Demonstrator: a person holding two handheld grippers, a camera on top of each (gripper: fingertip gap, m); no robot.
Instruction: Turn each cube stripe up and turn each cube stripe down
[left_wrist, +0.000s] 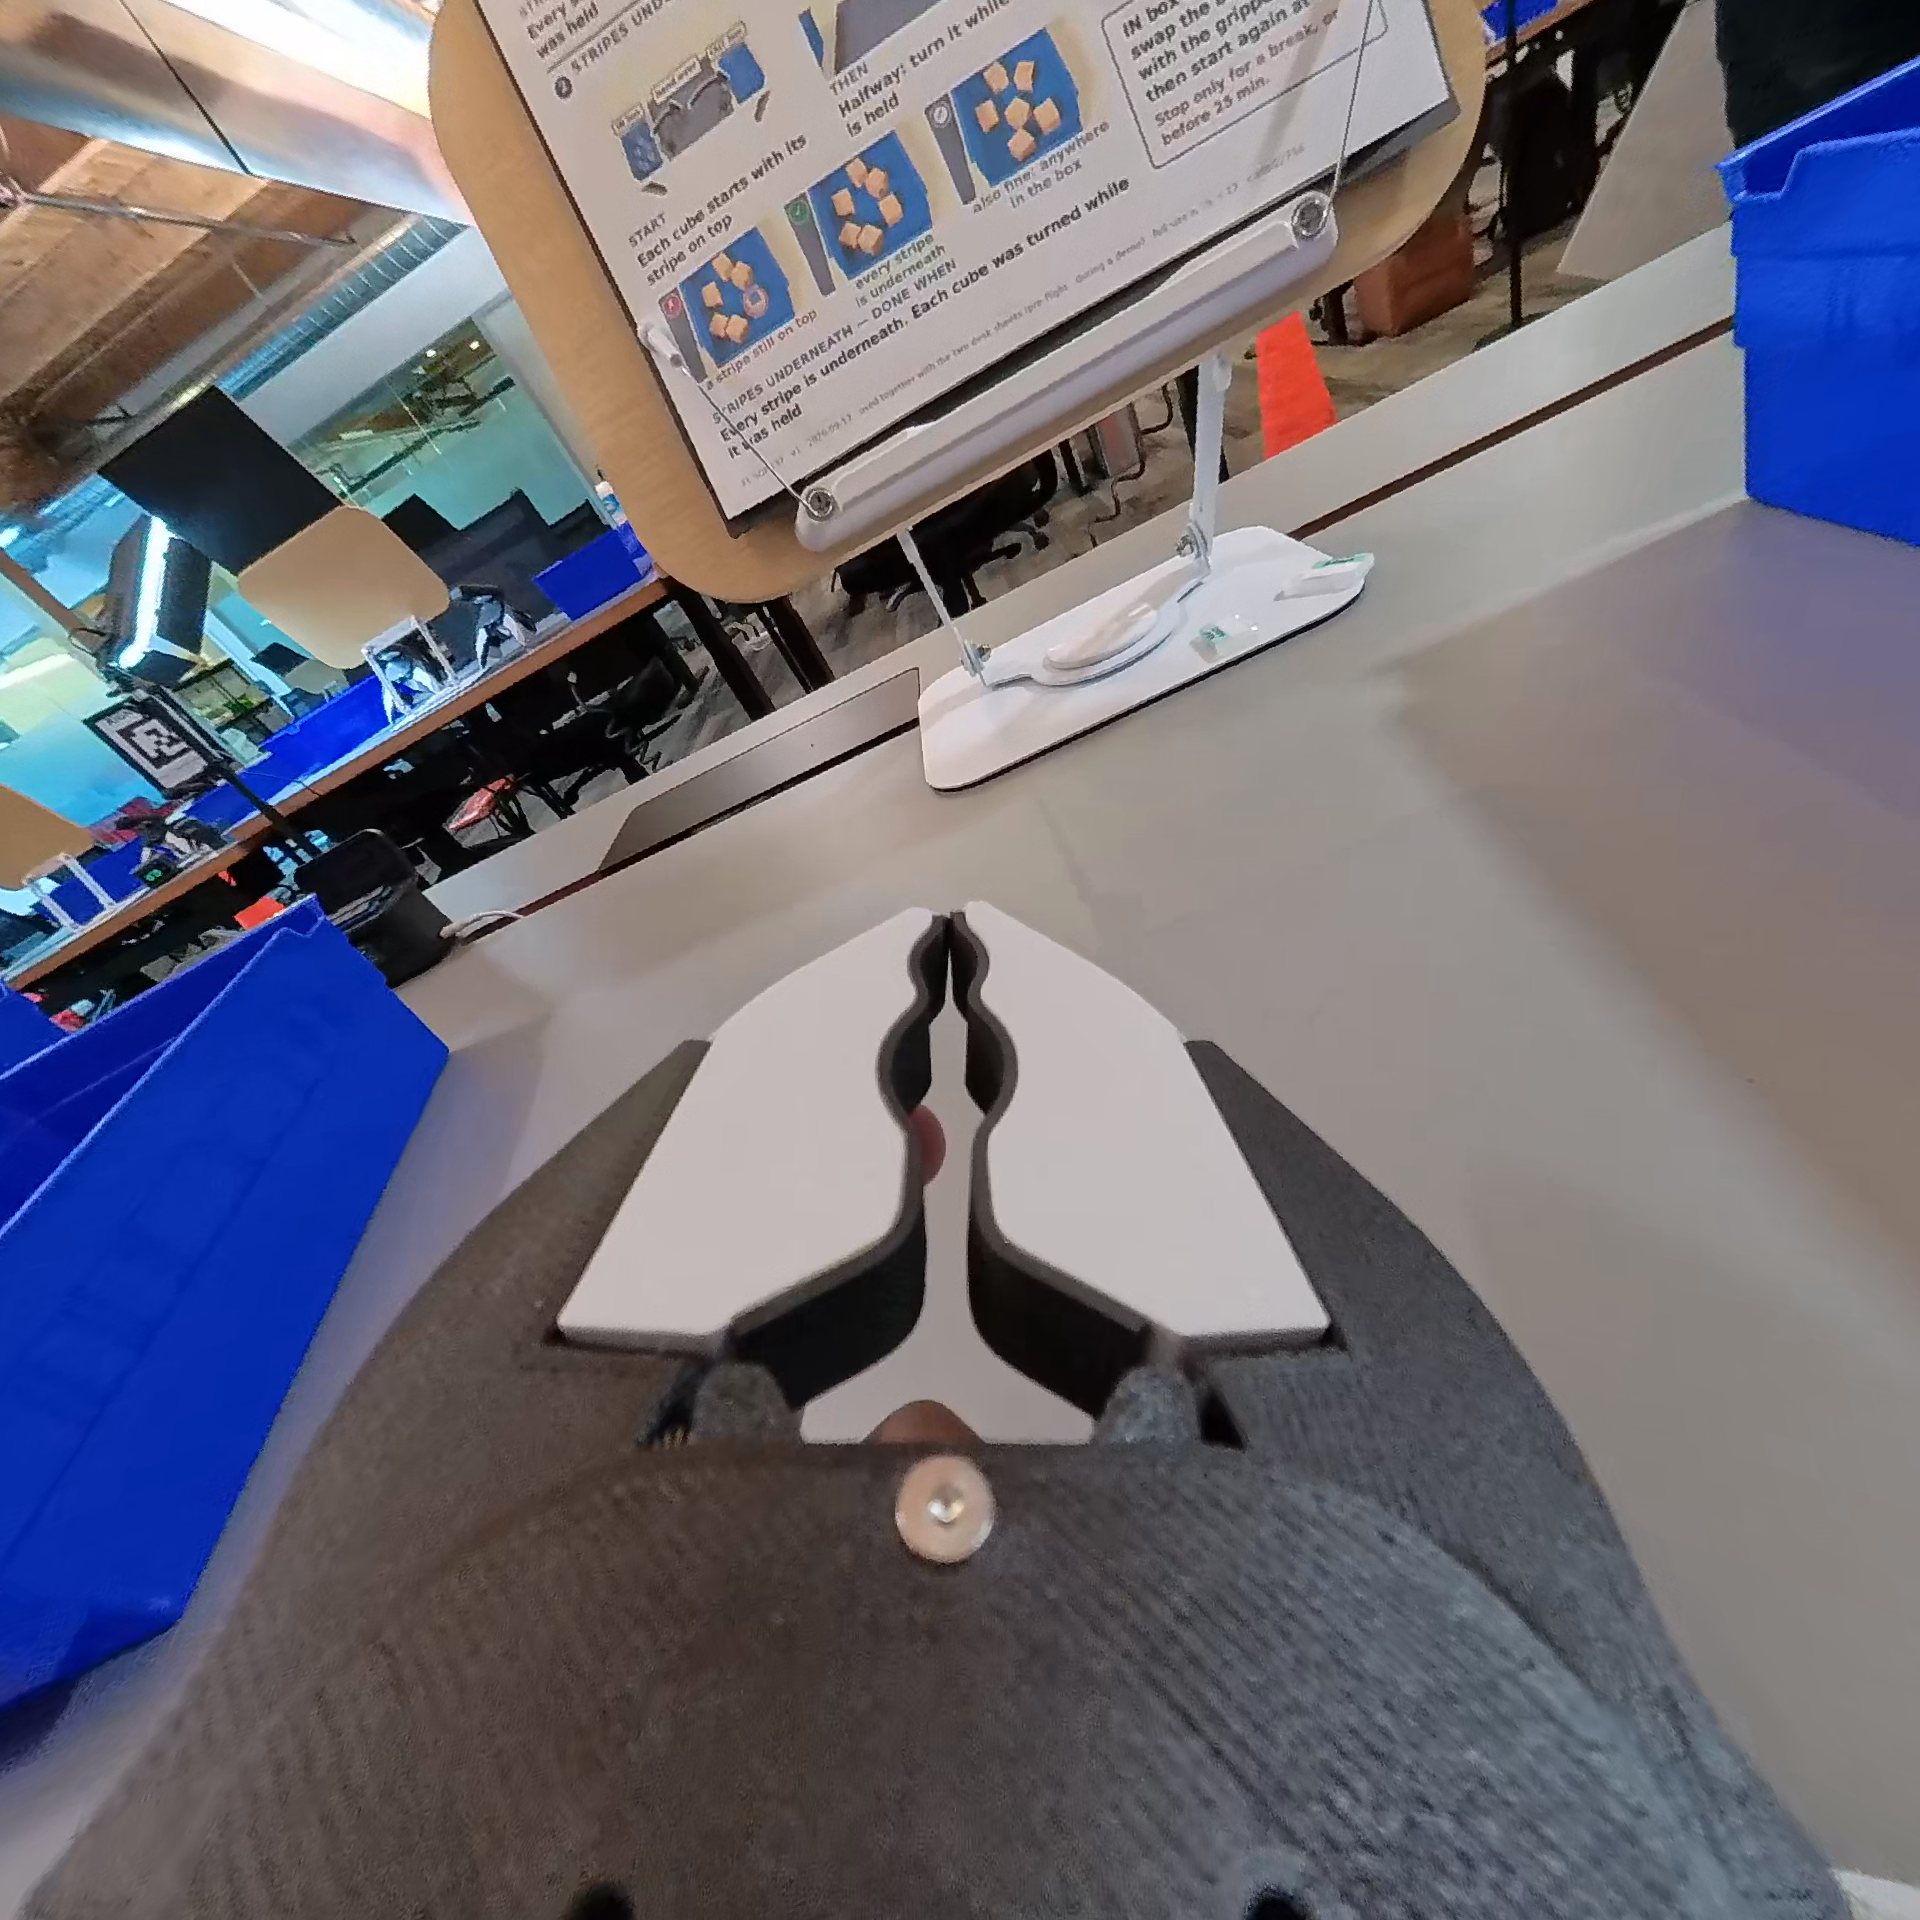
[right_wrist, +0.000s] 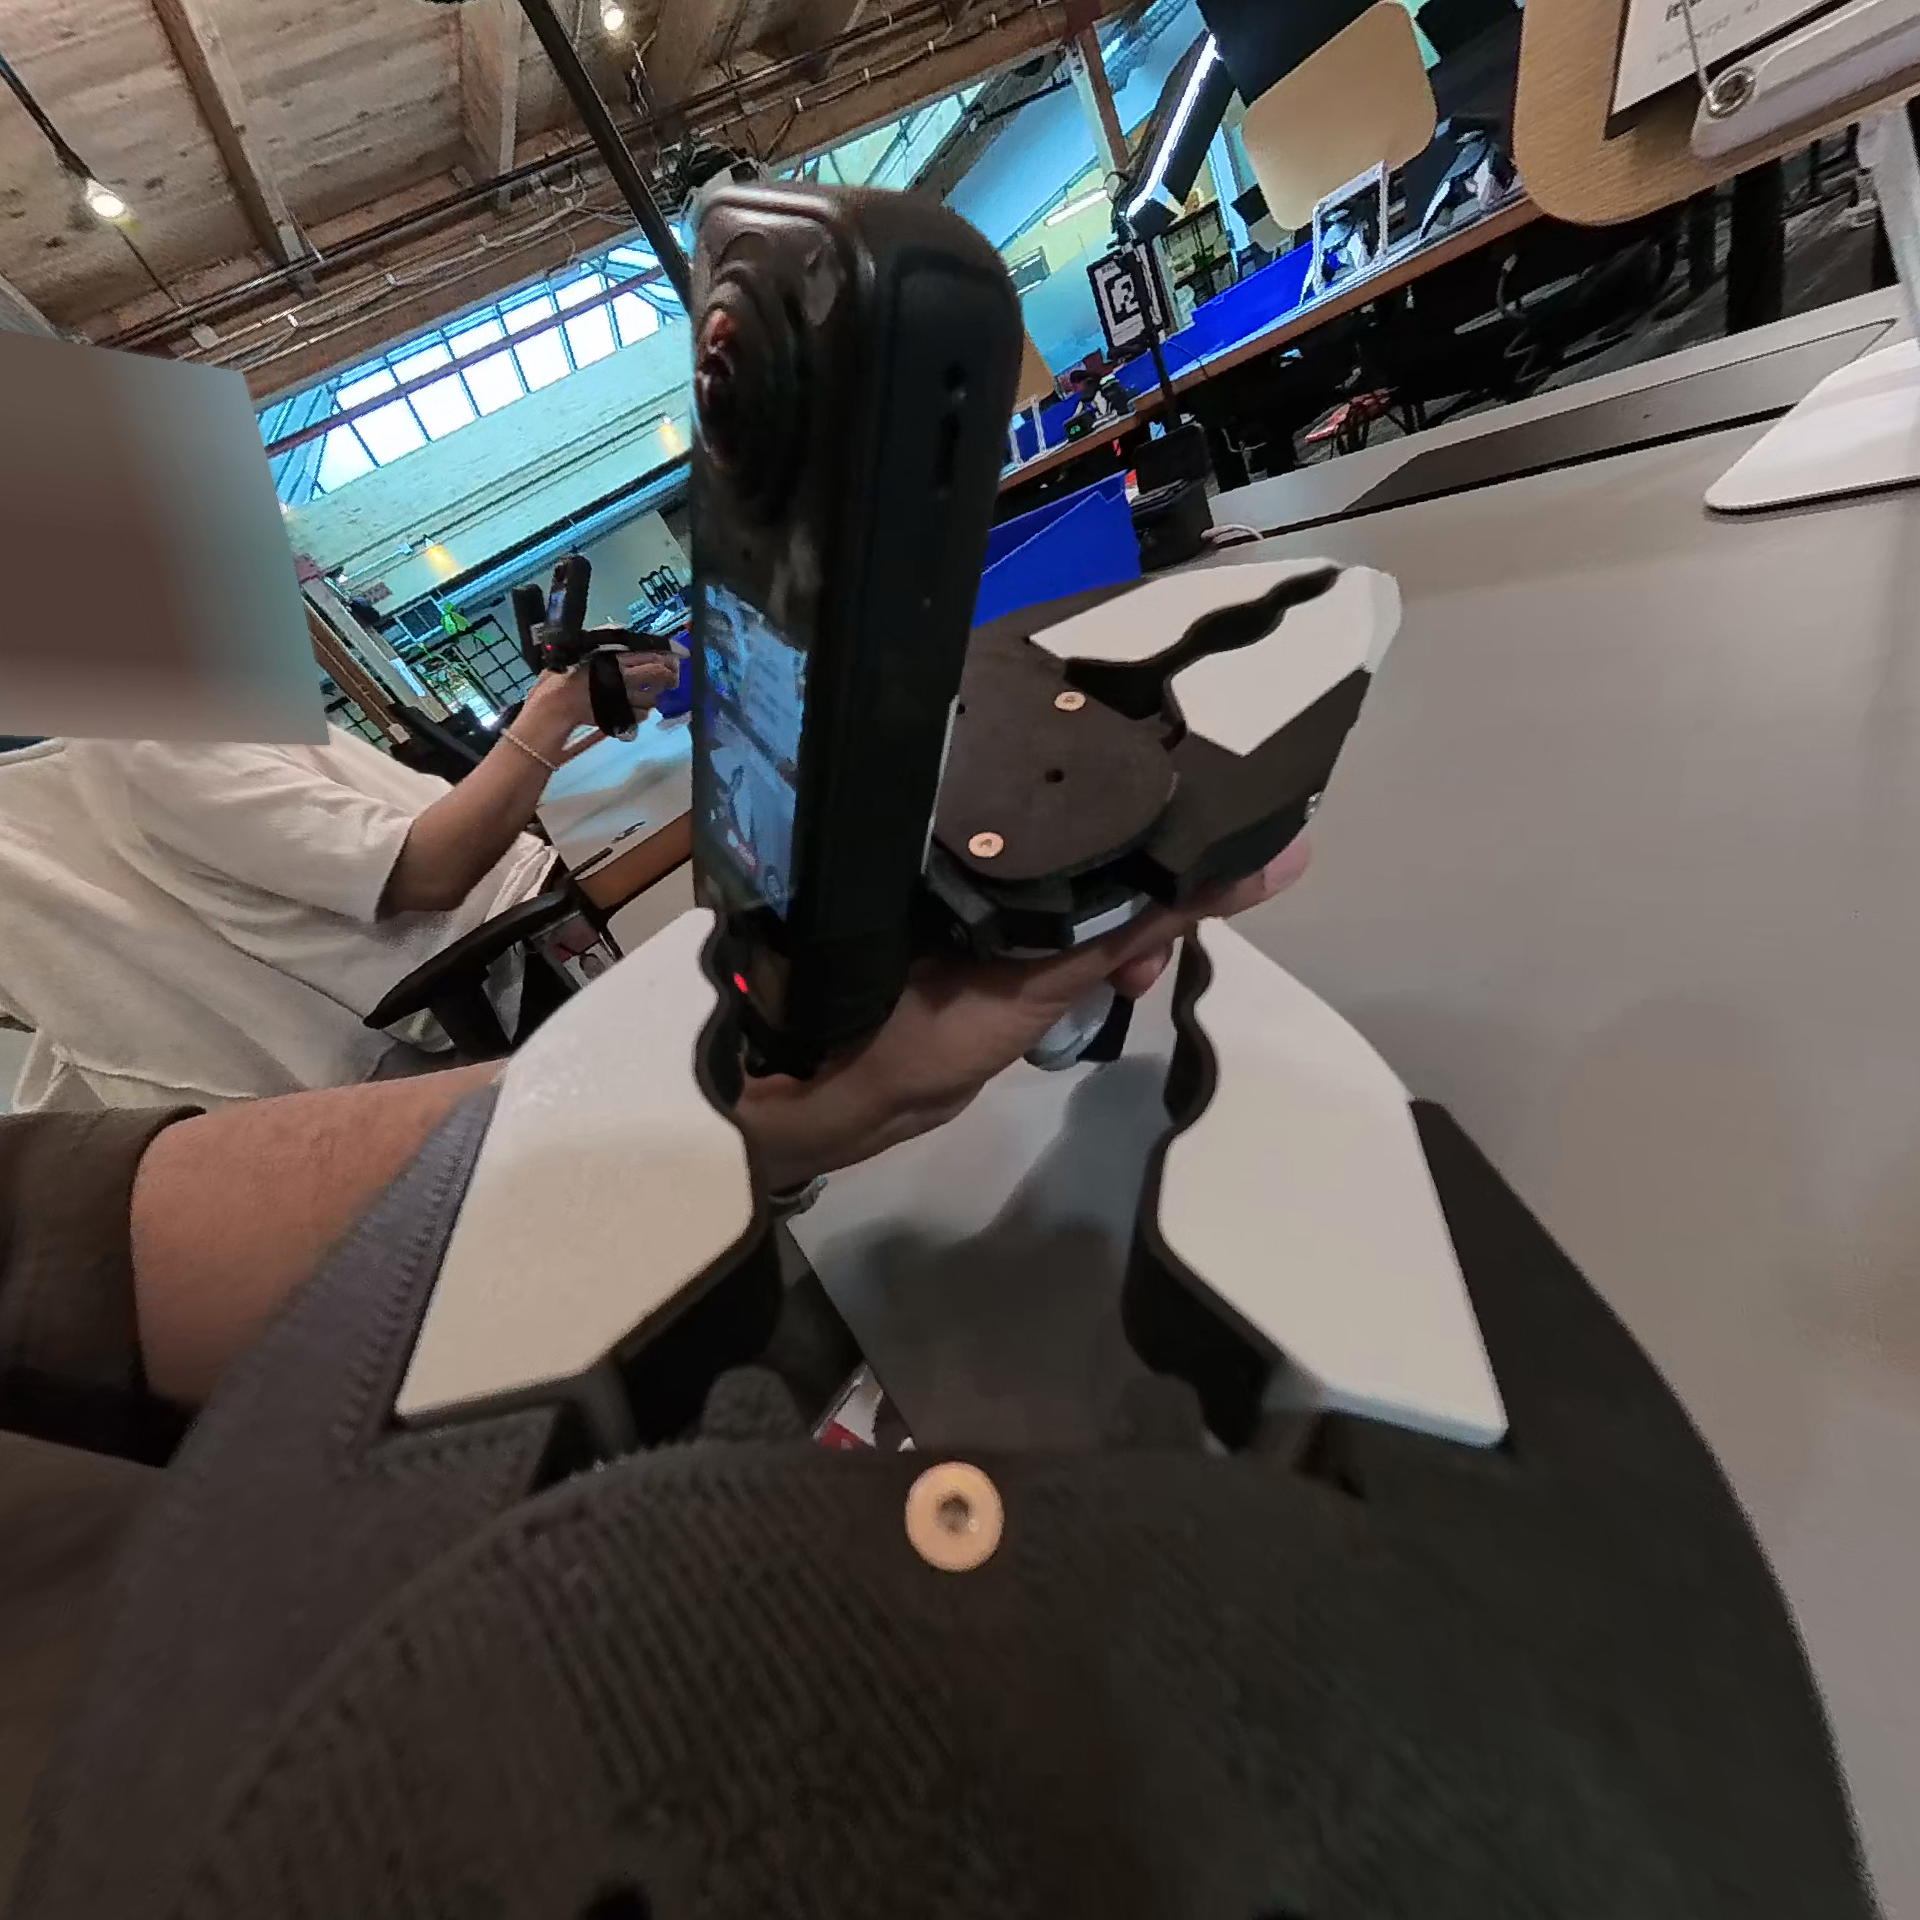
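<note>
I'm holding the left gripper (left_wrist: 951, 935) clenched empty, the right gripper (right_wrist: 951, 997) released above the desk (left_wrist: 1455, 935); no cubes showing, so I'm not judging their handling.

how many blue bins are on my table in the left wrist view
2. One blue bin sits at the left edge beside the shut left gripper; the other blue bin is at the far right, cut off by the frame. More may be out of view.
</note>
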